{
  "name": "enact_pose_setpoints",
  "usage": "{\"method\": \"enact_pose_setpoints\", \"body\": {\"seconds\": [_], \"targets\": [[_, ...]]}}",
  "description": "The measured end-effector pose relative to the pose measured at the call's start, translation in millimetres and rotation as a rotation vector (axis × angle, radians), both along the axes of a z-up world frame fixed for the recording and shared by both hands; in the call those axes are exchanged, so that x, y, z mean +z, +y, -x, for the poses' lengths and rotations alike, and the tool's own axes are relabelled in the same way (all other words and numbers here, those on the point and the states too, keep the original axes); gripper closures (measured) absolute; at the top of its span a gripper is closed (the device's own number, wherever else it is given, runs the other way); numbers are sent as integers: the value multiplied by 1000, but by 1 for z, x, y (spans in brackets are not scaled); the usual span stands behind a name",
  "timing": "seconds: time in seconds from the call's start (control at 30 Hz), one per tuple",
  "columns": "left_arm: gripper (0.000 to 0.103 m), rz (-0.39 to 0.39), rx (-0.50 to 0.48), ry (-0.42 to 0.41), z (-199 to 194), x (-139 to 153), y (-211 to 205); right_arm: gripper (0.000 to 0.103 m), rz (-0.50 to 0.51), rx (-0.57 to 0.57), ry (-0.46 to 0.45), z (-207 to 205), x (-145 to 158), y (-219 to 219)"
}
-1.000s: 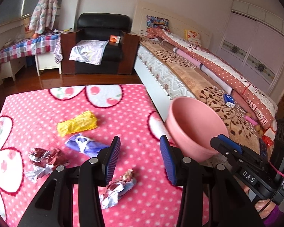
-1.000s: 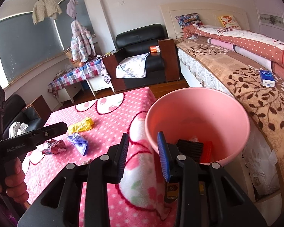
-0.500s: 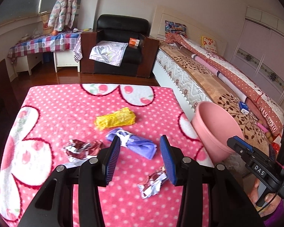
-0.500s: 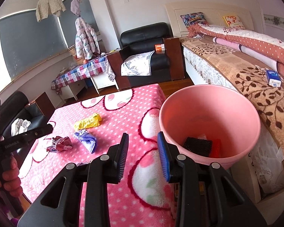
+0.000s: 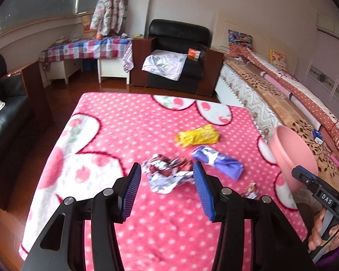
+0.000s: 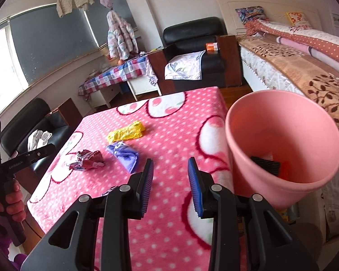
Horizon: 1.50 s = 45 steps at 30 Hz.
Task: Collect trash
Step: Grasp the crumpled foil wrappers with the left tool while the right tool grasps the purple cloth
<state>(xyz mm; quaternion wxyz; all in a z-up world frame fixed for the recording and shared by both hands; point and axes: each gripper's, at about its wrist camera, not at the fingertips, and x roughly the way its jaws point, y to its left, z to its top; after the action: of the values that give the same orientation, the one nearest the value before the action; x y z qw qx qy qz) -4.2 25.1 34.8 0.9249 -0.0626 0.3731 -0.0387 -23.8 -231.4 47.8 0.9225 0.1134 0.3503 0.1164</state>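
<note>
On the pink dotted blanket lie a crumpled red and silver wrapper, a purple wrapper, a yellow wrapper and a small foil scrap. My left gripper hovers just short of the crumpled wrapper, which shows between its blue pads. Its jaws are opening and do not press on the wrapper. My right gripper is open and empty over the blanket's near right part. A pink bucket stands to its right, with black and red trash inside.
The bucket sits between the table's right edge and a bed. A black armchair and a checked side table stand beyond the far edge. A black sofa lies left. A hand holds the left tool.
My left gripper has swung left from the bucket side to the crumpled wrapper, and its jaws have widened. The right gripper has shifted a little, and the bucket now sits farther right in its view.
</note>
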Motion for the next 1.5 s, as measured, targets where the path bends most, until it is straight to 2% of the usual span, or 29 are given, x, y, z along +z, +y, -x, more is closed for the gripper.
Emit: {"method": "enact_pose_setpoints", "body": {"seconds": [0.23, 0.63, 0.8, 1.0, 1.23, 1.3, 1.4, 1.5], "targets": [[55, 40, 50, 52, 4, -18, 24, 71, 8, 37, 31, -7, -6, 14], [55, 108, 34, 96, -22, -35, 11, 71, 14, 68, 68, -18, -15, 28], [55, 135, 38, 151, -33, -54, 8, 71, 8, 77, 75, -22, -17, 31], [55, 142, 31, 178, -38, -67, 5, 71, 17, 95, 74, -28, -17, 36], [56, 198, 39, 199, -38, -75, 12, 71, 22, 120, 73, -34, -16, 45], [69, 206, 36, 199, -39, -76, 13, 71, 27, 128, 71, -36, -15, 49], [81, 216, 39, 200, -39, -76, 16, 71, 28, 139, 79, -41, -15, 52], [86, 220, 47, 185, -36, -73, 21, 71, 23, 148, 113, -50, -17, 57]]}}
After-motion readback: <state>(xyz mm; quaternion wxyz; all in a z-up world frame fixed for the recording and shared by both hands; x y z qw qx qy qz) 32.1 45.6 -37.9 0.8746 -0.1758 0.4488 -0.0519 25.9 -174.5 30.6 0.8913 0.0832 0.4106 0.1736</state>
